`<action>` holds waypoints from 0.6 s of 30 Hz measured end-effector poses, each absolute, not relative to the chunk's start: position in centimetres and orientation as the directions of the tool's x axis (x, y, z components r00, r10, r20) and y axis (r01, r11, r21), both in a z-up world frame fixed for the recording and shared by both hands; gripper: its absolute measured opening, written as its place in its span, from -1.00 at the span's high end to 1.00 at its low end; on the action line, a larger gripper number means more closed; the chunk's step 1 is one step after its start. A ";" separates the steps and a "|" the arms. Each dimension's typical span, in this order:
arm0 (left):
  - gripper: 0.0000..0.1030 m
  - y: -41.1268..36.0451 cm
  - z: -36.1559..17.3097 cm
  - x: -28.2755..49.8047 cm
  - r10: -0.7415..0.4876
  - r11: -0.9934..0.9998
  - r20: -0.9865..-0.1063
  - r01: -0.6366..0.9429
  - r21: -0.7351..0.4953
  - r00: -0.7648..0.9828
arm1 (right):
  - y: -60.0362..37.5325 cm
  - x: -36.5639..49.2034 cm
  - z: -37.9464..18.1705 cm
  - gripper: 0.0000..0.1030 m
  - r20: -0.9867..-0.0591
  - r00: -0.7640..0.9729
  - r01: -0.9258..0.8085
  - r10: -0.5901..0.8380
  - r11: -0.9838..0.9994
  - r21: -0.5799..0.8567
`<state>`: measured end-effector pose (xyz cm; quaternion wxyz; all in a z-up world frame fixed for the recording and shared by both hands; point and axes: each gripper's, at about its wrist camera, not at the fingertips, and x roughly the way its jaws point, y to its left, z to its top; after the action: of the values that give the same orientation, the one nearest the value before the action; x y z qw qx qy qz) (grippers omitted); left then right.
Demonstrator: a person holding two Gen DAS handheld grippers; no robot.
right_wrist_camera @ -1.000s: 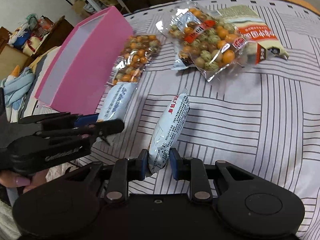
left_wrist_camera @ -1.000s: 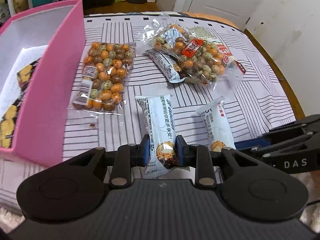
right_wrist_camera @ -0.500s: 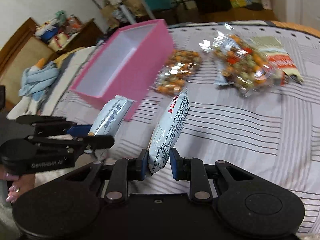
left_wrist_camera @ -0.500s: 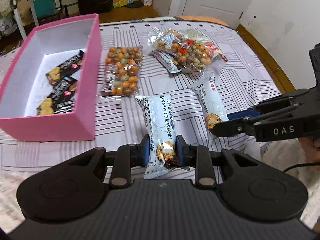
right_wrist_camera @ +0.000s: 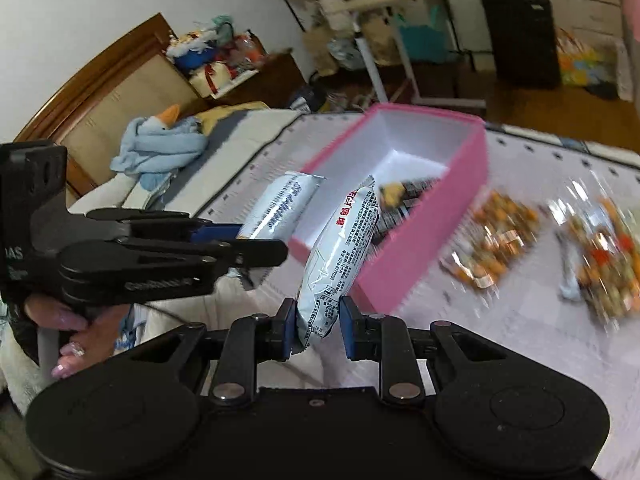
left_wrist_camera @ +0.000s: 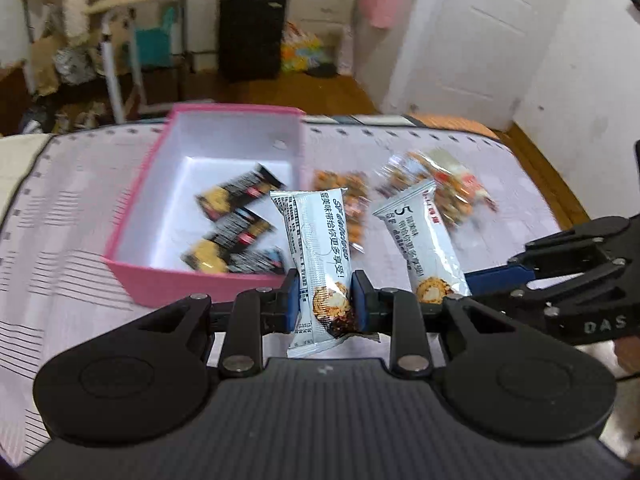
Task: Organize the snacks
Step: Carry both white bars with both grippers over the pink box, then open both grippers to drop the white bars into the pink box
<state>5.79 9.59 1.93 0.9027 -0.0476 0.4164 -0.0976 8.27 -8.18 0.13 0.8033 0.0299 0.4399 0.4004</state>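
My left gripper (left_wrist_camera: 323,303) is shut on a white snack packet (left_wrist_camera: 316,252) and holds it in the air at the near end of the pink box (left_wrist_camera: 200,280). My right gripper (right_wrist_camera: 318,322) is shut on a second white snack packet (right_wrist_camera: 340,256), also lifted, beside the box's near corner (right_wrist_camera: 424,248). In the left wrist view the right gripper (left_wrist_camera: 480,280) comes in from the right with its packet (left_wrist_camera: 420,240). In the right wrist view the left gripper (right_wrist_camera: 248,242) comes in from the left with its packet (right_wrist_camera: 280,208). Several black snack packets (left_wrist_camera: 236,236) lie inside the box.
Two clear bags of orange and green nuts (right_wrist_camera: 496,240) (right_wrist_camera: 604,256) lie on the striped cloth right of the box, blurred by motion. A hand (right_wrist_camera: 76,332) grips the left tool. Beyond the bed's edge are a white desk frame, a black case and a white door.
Both grippers have risen with their packets off the cloth and swung left toward the pink box, whose inside has come into view. Both stay shut.
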 end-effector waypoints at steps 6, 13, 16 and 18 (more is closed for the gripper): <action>0.49 13.5 0.4 10.1 -0.117 0.991 -0.728 0.030 -0.131 0.675 | -2.8 12.9 -1.4 0.46 -0.687 0.338 -0.665 0.643 0.680 0.309; 0.49 16.9 -3.5 15.7 -0.102 0.992 -0.769 0.009 -0.124 0.632 | 2.1 17.1 -6.0 0.46 -0.757 0.292 -0.671 0.584 0.689 0.274; 0.49 17.9 -5.0 17.7 -0.100 0.991 -0.798 -0.008 -0.131 0.594 | 3.4 17.9 -7.6 0.46 -0.766 0.289 -0.662 0.573 0.699 0.273; 0.48 18.5 -5.9 18.7 -0.106 0.989 -0.816 -0.027 -0.147 0.568 | 3.9 18.4 -8.5 0.36 -0.767 0.286 -0.656 0.575 0.701 0.281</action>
<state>18.72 18.52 -5.94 0.8825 -0.0713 0.4644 -0.0223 18.39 3.91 -8.46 0.8005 -0.0440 0.4577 0.3843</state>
